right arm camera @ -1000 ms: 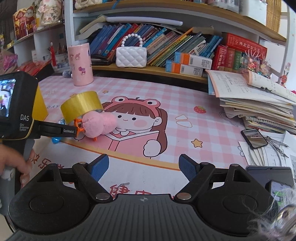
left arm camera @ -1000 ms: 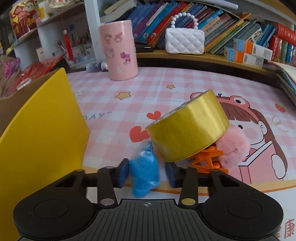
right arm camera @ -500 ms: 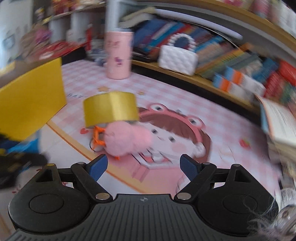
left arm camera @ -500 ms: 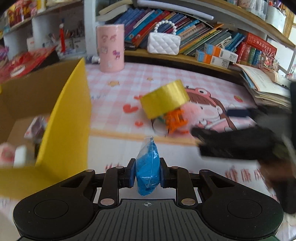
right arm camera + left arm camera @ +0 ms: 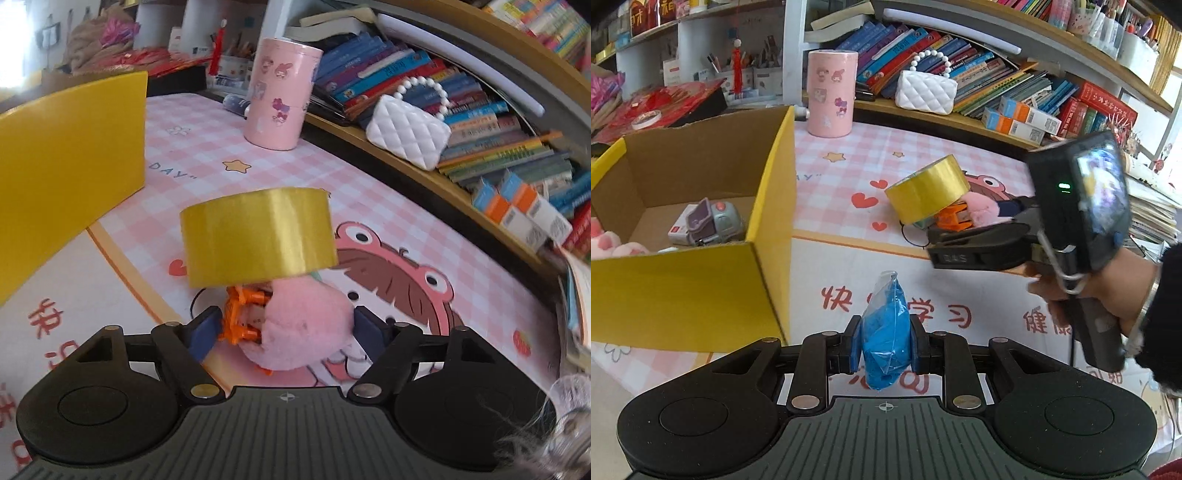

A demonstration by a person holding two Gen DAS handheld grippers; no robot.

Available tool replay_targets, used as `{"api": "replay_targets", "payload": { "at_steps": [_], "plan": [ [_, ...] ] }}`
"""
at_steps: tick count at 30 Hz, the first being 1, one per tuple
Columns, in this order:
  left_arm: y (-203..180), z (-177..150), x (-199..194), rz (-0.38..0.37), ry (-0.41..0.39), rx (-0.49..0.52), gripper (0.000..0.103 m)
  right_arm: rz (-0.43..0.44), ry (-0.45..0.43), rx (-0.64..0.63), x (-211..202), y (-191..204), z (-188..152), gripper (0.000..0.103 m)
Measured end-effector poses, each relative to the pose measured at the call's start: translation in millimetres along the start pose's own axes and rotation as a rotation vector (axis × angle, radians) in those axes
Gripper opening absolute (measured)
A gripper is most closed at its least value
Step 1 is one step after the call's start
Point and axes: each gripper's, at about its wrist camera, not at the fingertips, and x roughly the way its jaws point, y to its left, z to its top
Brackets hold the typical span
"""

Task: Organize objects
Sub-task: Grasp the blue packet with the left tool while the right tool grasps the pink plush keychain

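The blue bag (image 5: 884,332) sits upright between the fingers of the left gripper (image 5: 885,349), which is clamped on its lower half and holds it above the near edge of the pink mat (image 5: 960,314). The yellow box (image 5: 701,288) stands just to the left of it, by the mat's left edge, with a small grey device (image 5: 713,221) and a pink plush (image 5: 605,243) inside.

Toward the middle of the mat, the gold tape roll (image 5: 258,236) rests tilted on top of an orange clip (image 5: 240,314) and a pink pompom (image 5: 306,325). The right gripper (image 5: 286,330) has its fingers apart, one on either side of the clip and pompom, close to both; whether the pads touch them cannot be told. A pink cup (image 5: 282,92) stands near the mat's far edge.

A second ago the left gripper was down at the pile and the right one was well back from it; now the bag is lifted away beside the box and the right gripper is at the pile.
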Motion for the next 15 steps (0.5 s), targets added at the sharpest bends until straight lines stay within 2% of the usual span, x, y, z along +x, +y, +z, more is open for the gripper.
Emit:
{"api": "replay_targets", "payload": {
  "at_steps": [10,15],
  "plan": [
    [11,-11,-11,-0.063,-0.012,0.005,0.023,-0.016,0.008,0.14,-77,13,-25,0.071],
    [20,-18,-21,-0.093,-0.024,0.006,0.023,-0.028,0.04,0.24,-108,25,-39,0.071]
  ]
}}
